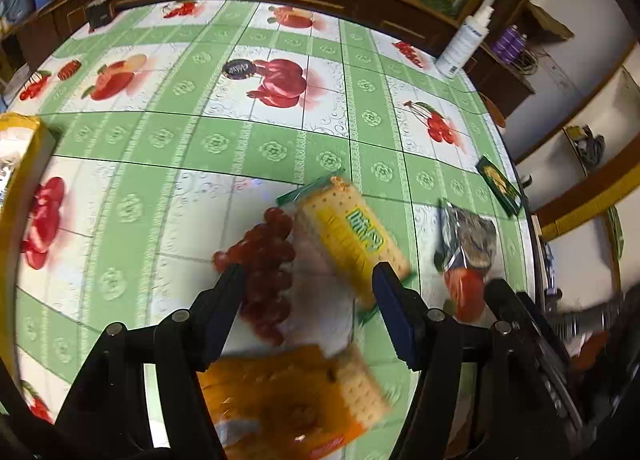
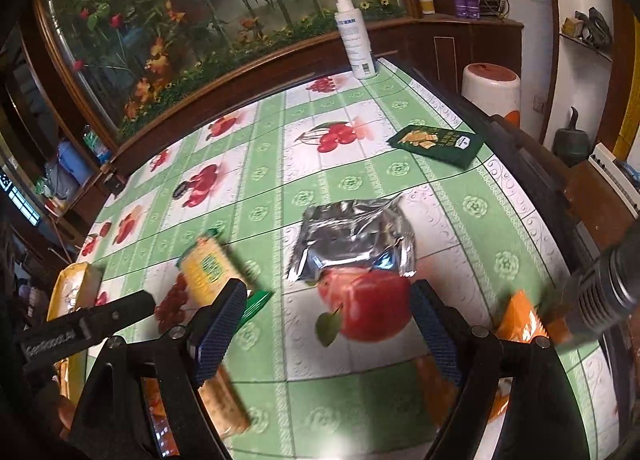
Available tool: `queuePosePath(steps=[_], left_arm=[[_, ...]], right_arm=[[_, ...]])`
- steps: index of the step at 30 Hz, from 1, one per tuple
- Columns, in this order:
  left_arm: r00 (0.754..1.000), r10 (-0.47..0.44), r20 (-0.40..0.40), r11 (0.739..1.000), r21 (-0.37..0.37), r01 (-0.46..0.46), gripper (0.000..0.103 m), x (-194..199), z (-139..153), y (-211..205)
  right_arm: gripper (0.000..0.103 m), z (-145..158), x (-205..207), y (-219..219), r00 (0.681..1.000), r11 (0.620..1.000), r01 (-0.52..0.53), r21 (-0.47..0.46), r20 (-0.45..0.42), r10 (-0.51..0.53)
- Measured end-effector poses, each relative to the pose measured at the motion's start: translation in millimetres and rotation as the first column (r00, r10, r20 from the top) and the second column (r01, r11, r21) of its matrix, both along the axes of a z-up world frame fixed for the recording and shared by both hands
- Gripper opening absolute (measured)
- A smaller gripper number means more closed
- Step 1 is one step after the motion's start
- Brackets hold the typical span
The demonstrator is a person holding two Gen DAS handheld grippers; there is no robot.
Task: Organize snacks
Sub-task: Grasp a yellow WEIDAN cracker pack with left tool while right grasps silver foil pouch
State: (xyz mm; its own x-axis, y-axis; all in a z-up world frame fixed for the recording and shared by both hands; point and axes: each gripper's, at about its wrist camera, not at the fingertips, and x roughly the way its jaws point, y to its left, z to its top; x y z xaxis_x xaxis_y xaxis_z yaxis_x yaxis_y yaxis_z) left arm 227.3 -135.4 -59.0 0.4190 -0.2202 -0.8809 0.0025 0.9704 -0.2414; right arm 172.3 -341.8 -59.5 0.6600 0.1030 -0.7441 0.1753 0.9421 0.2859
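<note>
My left gripper [image 1: 308, 280] is open and empty above the table. A yellow cracker pack [image 1: 352, 236] lies just ahead, between its fingertips. An orange cracker pack [image 1: 292, 396] lies below it, blurred. My right gripper [image 2: 324, 308] is open and empty, hovering just short of a silver foil packet [image 2: 352, 236]. The yellow cracker pack [image 2: 208, 268] lies to its left. A dark green snack box [image 2: 436, 144] lies near the table's right edge. An orange packet [image 2: 520, 320] sits to the right of the gripper.
A yellow tray [image 1: 24, 156] stands at the left edge; it also shows in the right wrist view [image 2: 68, 284]. A white spray bottle [image 2: 356, 40] stands at the far corner. A dark round lid [image 1: 239, 69] lies mid-table. A wooden cabinet borders the far side.
</note>
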Motion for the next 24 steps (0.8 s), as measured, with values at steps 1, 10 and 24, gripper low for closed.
queuePosePath(steps=[1,10,24], left_arm=[[1.000,0.010,-0.007,1.000,0.005,-0.010,0.065,5,-3,-4],[0.997,0.065,-0.036,0.998,0.020,-0.065,0.068,31,-24,-33],[0.999,-0.054,0.007,0.980,0.193,0.052,0.045,37,-24,-30]], right_arm=[[0.086,-1,3,-4,1.000,1.000,0.006,0.006,-0.001,-0.006],[0.086,-8,36,-22,1.000,1.000,0.009,0.000,-0.021,-0.009],[0.086,-23,55,-19,0.998,1.000,0.005,-0.015,-0.059,-0.006]])
